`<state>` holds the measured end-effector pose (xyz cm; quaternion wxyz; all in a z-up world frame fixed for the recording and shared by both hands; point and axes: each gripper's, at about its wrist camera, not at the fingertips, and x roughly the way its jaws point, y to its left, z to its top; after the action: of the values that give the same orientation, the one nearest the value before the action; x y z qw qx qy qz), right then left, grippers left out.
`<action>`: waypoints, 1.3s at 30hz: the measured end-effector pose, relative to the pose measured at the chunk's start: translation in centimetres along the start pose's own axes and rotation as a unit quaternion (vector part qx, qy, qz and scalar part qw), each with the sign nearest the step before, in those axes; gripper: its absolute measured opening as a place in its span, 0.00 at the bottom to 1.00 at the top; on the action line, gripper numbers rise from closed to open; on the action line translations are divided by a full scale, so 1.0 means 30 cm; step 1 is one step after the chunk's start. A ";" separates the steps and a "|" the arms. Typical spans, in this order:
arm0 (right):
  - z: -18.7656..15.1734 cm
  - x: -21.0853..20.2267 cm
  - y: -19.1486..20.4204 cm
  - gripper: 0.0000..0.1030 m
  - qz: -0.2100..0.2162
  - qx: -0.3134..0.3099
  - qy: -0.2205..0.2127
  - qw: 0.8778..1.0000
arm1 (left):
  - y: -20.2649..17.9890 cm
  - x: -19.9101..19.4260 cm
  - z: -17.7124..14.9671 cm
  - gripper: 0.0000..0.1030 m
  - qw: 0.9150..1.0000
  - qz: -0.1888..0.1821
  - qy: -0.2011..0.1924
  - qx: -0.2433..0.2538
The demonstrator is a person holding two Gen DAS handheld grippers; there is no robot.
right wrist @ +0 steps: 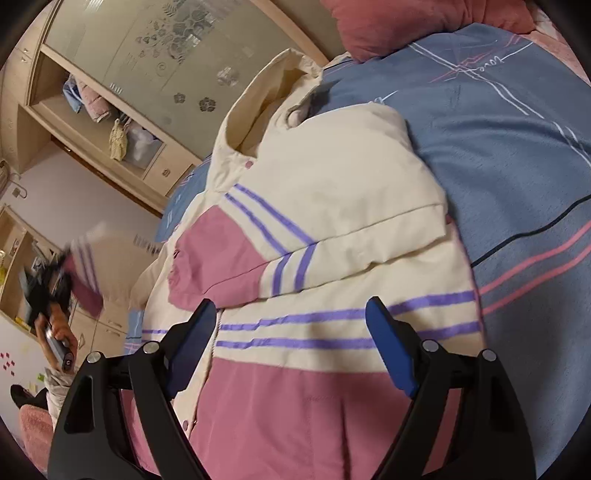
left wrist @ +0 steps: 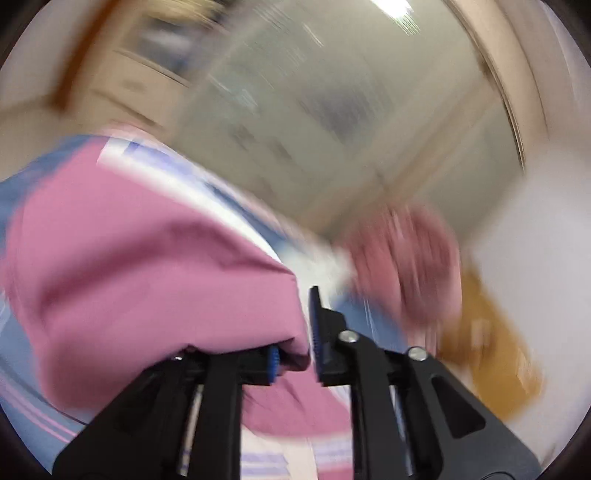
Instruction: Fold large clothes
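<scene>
**Bringing the second sleeve across the jacket**

The jacket [right wrist: 332, 236] lies on the bed [right wrist: 517, 155], front side up, collar pointing away from us toward the red pillow [right wrist: 399, 26]. It is a padded piece in cream and pink with purple stripes. 1 sleeve [right wrist: 332, 206] is already folded over the chest and rests flat there.

Our left tool [left wrist: 293, 354] has its jaws nearly closed on a pink fold of the other sleeve [left wrist: 147, 277]; the cloth sits between the blue pads and hangs over the left finger. In the right wrist view we see this same tool at the far left, lifted off the bed with the striped cuff [right wrist: 86, 266] hanging from it. The left wrist view is strongly blurred, so we cannot say how deep the cloth sits in the pinch.

Our right tool [right wrist: 291, 347] stands wide open and holds nothing. It hovers above the lower body of the jacket, near the purple stripes, without touching the cloth as far as we can tell.

We judge that the step in hand is to carry the lifted sleeve over the chest. To do it well, we should keep the pinch firm, because padded fabric is slippery and thick. We should carry the sleeve high enough that it does not drag the first sleeve out of place, then lay it down flat and parallel to the stripes. The right tool can press the body of the jacket down so that it does not slide on the bed cover. We release only when the cuff lies flat.
</scene>
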<state>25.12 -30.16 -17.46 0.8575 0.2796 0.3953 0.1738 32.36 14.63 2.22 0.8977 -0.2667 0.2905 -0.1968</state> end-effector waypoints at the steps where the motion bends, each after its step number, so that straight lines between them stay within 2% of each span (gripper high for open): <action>1: -0.004 -0.001 0.002 0.81 0.000 -0.001 0.002 1.000 | -0.105 0.118 -0.049 0.34 0.997 0.002 0.066 0.033; 3: -0.013 -0.007 0.006 0.81 -0.003 -0.005 0.005 1.000 | -0.195 0.243 -0.126 0.61 0.990 0.009 0.127 0.057; 5: -0.021 -0.027 0.005 0.81 -0.004 -0.007 0.003 1.000 | -0.236 0.322 -0.209 0.71 0.984 0.005 0.167 0.064; 6: -0.024 -0.038 0.002 0.81 -0.003 -0.007 0.001 1.000 | -0.232 0.344 -0.238 0.72 0.982 0.003 0.179 0.059; 9: -0.026 -0.075 -0.015 0.85 -0.006 -0.009 -0.007 1.000 | -0.156 0.339 -0.265 0.80 0.981 -0.013 0.190 0.026; 12: -0.025 -0.082 -0.036 0.85 -0.014 -0.007 -0.011 1.000 | -0.091 0.269 -0.293 0.82 0.984 -0.008 0.181 -0.005; 18: -0.033 -0.028 -0.032 0.85 0.006 0.011 0.003 1.000 | 0.056 0.101 -0.273 0.84 0.989 0.029 0.142 -0.042; 20: -0.028 -0.008 -0.006 0.85 0.011 0.007 0.009 1.000 | 0.111 0.075 -0.268 0.84 0.988 0.039 0.135 -0.061; 25: 0.001 0.039 0.104 0.85 0.059 -0.008 0.023 0.998 | 0.240 0.044 -0.288 0.84 0.983 0.049 0.130 -0.118; 27: 0.014 0.065 0.133 0.87 0.059 -0.009 0.028 0.998 | 0.287 0.037 -0.302 0.86 0.980 0.051 0.132 -0.140; 29: 0.026 0.117 0.152 0.88 0.029 -0.010 0.033 0.999 | 0.323 0.044 -0.316 0.87 0.976 0.054 0.136 -0.164; 32: 0.030 0.202 0.134 0.88 -0.076 0.018 0.034 0.996 | 0.350 0.062 -0.331 0.87 0.971 0.056 0.140 -0.186; 34: 0.026 0.241 0.107 0.88 -0.085 0.047 0.047 0.994 | 0.365 0.069 -0.339 0.88 0.970 0.053 0.142 -0.190; 36: 0.018 0.270 0.097 0.88 -0.060 0.062 0.061 0.994 | 0.371 0.081 -0.344 0.88 0.970 0.056 0.144 -0.188; 37: 0.012 0.279 0.110 0.81 -0.046 0.055 0.064 0.995 | 0.375 0.084 -0.347 0.88 0.970 0.057 0.144 -0.189; 38: 0.007 0.281 0.120 0.58 -0.038 0.048 0.067 0.996 | 0.381 0.090 -0.351 0.88 0.969 0.059 0.145 -0.191; 39: 0.004 0.286 0.137 0.48 -0.025 0.038 0.075 0.996 | 0.386 0.094 -0.355 0.89 0.969 0.060 0.145 -0.193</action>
<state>30.27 -22.53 -19.86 0.8185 0.2878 0.4714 0.1579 30.12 18.36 -13.18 0.7879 -0.3852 0.4654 -0.1190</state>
